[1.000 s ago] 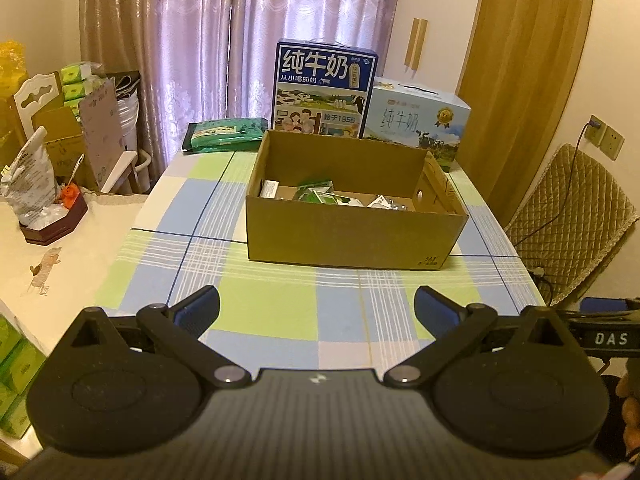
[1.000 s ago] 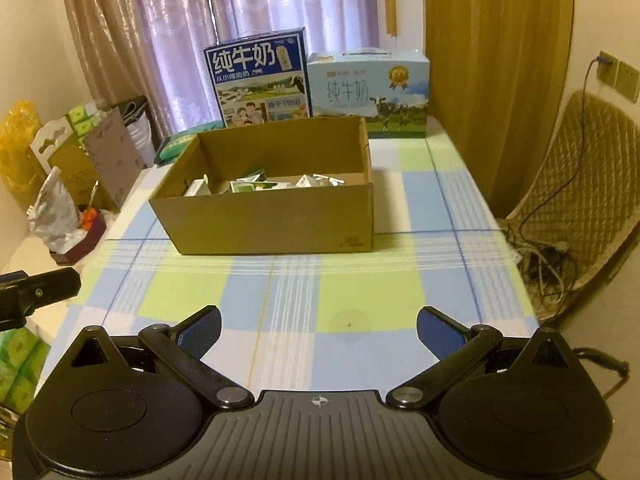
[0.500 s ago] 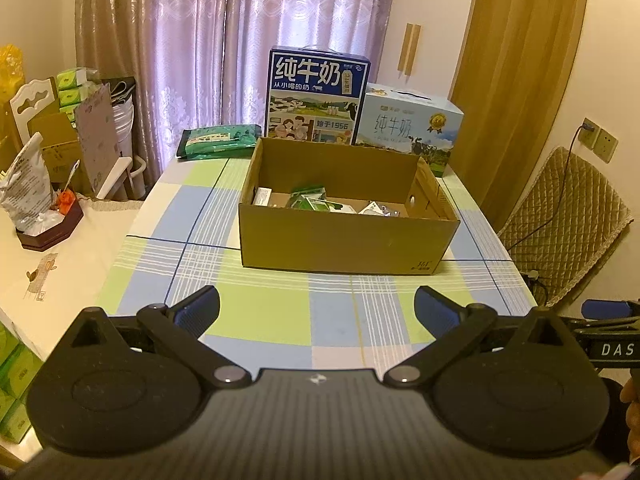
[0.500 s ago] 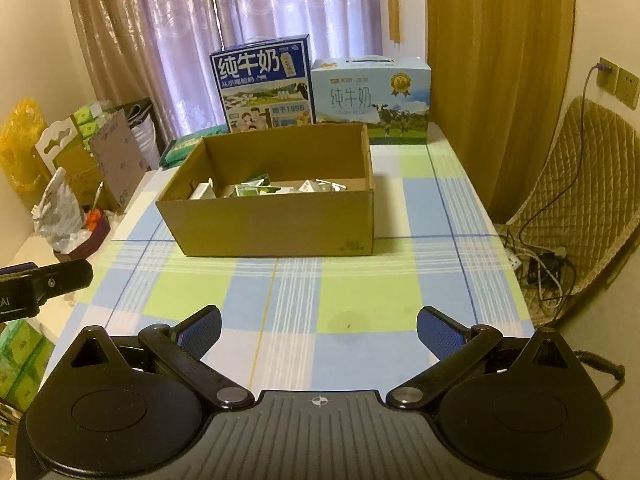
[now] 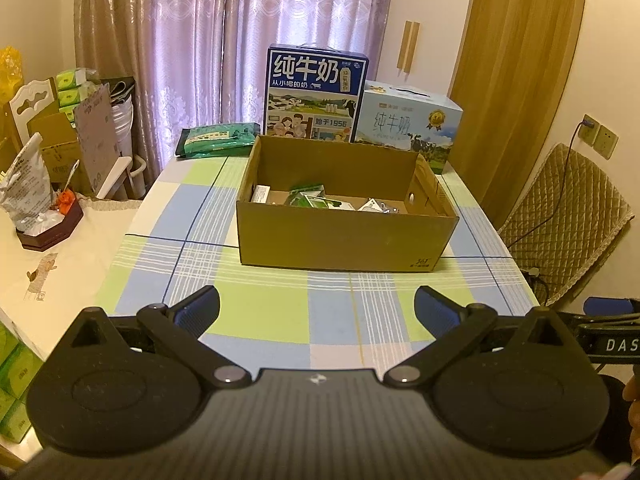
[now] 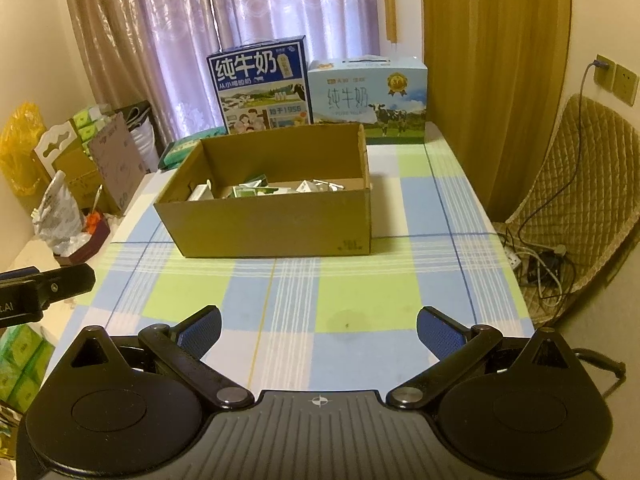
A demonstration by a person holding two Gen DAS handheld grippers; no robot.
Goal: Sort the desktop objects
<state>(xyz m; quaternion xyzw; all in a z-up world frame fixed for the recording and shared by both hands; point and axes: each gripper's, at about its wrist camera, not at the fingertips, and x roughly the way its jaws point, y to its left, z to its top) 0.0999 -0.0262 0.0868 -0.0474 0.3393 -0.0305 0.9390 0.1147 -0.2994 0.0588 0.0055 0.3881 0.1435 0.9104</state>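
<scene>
While both tools are hanging over the near edge of the tabletop [image 5: 256,312], the left hand-held gripper [image 5: 317,309] is standing spread wide and carrying nothing, and the right hand-held gripper [image 6: 319,326] is likewise released and empty. Each is pointing toward twelve o'clock, where the open cardboard box [image 5: 344,236] is sitting on the checked cloth, well apart from the fingertips. Small packets [image 5: 310,197], some green and white, are lying on the box floor; what they are is too small to tell. Judging by this, the sorting is looking nearly or wholly done, since no loose items are showing on the cloth between the grippers and the box. Only a green packet [image 5: 218,140] is lying at about eleven o'clock beyond the box, possibly left over.

Behind the box, a dark blue milk carton [image 5: 316,92] is reading "纯牛奶" and "始于1956", and beside it at one o'clock a pale blue carton [image 6: 368,98] is reading "纯牛奶" with "PURE MILK" beneath. "DAS" is showing on the right tool's side at three o'clock in the left view.
</scene>
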